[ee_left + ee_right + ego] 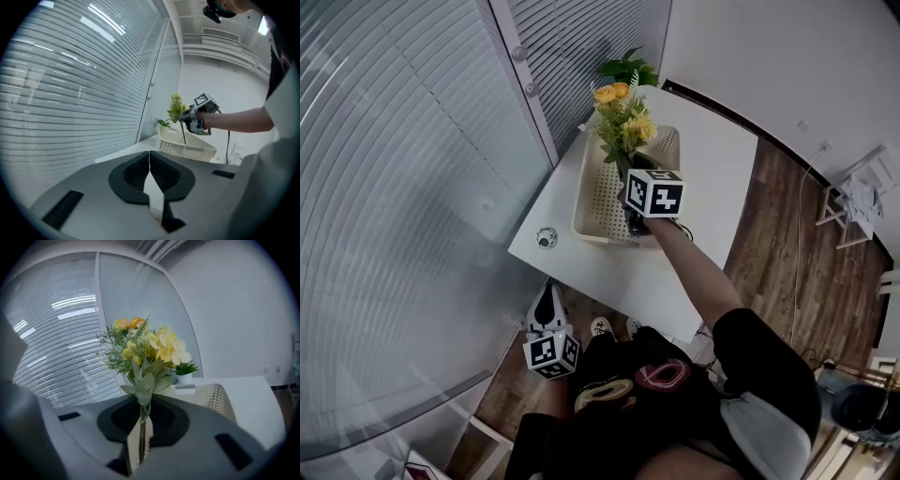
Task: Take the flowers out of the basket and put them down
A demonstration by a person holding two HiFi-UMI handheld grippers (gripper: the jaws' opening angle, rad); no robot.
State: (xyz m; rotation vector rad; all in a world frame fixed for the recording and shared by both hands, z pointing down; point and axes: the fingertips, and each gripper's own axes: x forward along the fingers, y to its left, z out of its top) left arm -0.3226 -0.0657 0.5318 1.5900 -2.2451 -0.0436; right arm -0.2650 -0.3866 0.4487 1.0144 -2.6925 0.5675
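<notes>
Gripping the flowers [150,350] by their stems over the basket [592,202], the right tongs [139,432] next need bare desk [712,178] beside it, while the left tongs [150,161] sit closed and empty.

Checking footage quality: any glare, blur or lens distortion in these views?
Head view: fisheye bends the grey slatted window blinds; left gripper view: bright streaks glare on those blinds; right gripper view: the yellow flower bunch is sharp, corners black.

White table [712,159], wooden floor [787,272], blinds [384,187]

table [712,169] | potted plant [628,67] at far corner | blinds [394,187] | wood floor [778,272]
</notes>
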